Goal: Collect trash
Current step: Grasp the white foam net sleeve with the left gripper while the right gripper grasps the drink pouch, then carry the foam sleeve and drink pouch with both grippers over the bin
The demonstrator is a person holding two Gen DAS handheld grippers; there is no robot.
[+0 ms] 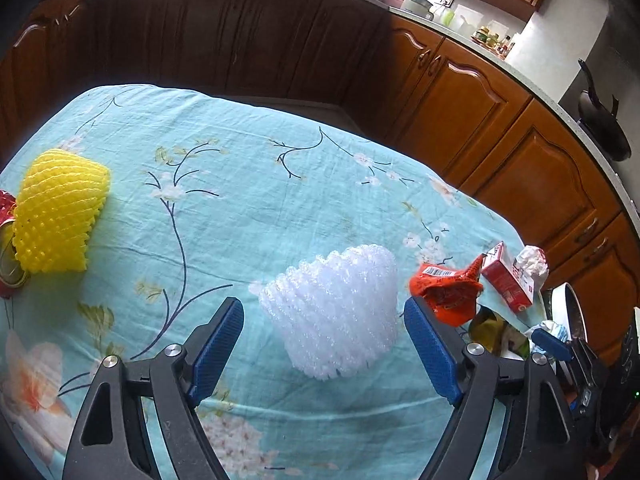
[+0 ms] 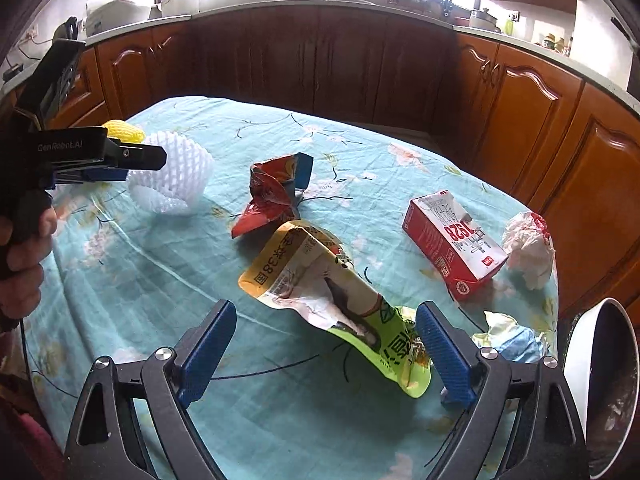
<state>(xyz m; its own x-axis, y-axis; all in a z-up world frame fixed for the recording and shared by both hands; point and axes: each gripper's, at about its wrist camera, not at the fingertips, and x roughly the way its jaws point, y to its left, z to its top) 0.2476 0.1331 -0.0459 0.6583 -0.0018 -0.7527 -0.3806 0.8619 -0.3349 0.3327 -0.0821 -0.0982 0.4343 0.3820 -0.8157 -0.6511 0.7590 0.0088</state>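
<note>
Both grippers, left (image 1: 324, 344) and right (image 2: 326, 346), gape wide over two foam nets (image 1: 336, 312), two wrappers (image 2: 332, 292)

Floral tablecloth (image 1: 248, 208); wooden cabinets (image 2: 520, 112); black pan (image 1: 604, 124) on counter (image 1: 552, 96).

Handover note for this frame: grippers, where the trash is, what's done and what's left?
Left gripper: open, empty, around the white foam net.
Right gripper: open, empty, over the yellow-green bag.
On the table: yellow net, orange wrapper, red carton, tissue, blue-white wad. Bin at right edge.
Done: no item gripped yet.
Left: all of it.
</note>
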